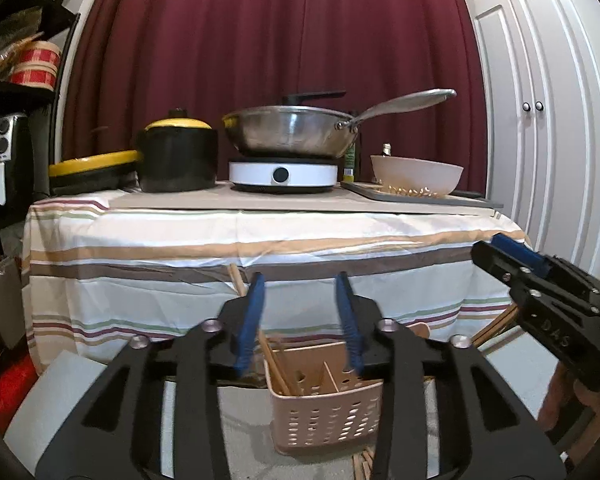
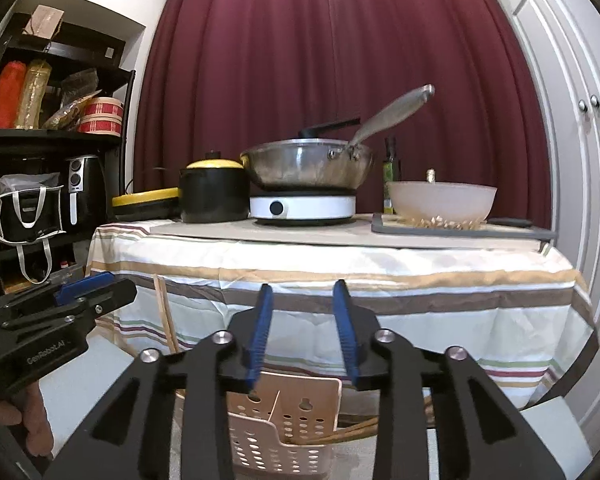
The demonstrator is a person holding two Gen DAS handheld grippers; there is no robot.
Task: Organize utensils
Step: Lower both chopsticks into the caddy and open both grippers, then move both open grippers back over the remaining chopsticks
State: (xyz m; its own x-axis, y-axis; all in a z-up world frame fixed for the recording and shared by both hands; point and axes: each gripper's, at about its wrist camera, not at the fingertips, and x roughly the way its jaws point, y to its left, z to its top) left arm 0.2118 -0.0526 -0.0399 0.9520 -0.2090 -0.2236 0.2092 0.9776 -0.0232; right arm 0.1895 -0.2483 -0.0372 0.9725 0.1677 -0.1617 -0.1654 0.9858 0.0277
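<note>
1. Fingers of the left gripper (image 1: 300,320) are seen spread wide with nothing between the blue pads; those of the right gripper (image 2: 304,332) are parted likewise and hold nothing.
2. Below and just ahead of both pairs of fingers a perforated pink utensil basket (image 1: 324,416) is found, standing on a low surface in front of the cloth-draped table (image 1: 236,248).
3. Wooden chopsticks (image 1: 276,368) are seen standing in the basket's left compartment, tilted, their long axis running up and to the left; more wooden utensils (image 2: 352,430) lie nearly flat beside the basket on its right, partly hidden.
4. Those loose pieces are judged to lie nearer the right gripper, so a reach down and slightly rightward would be called for, with the jaws turned across the sticks' length.
5. Both grippers are held level, side by side, and aimed forward at the table rather than down at the basket; a downward pitch is judged necessary before any grasp.
</note>
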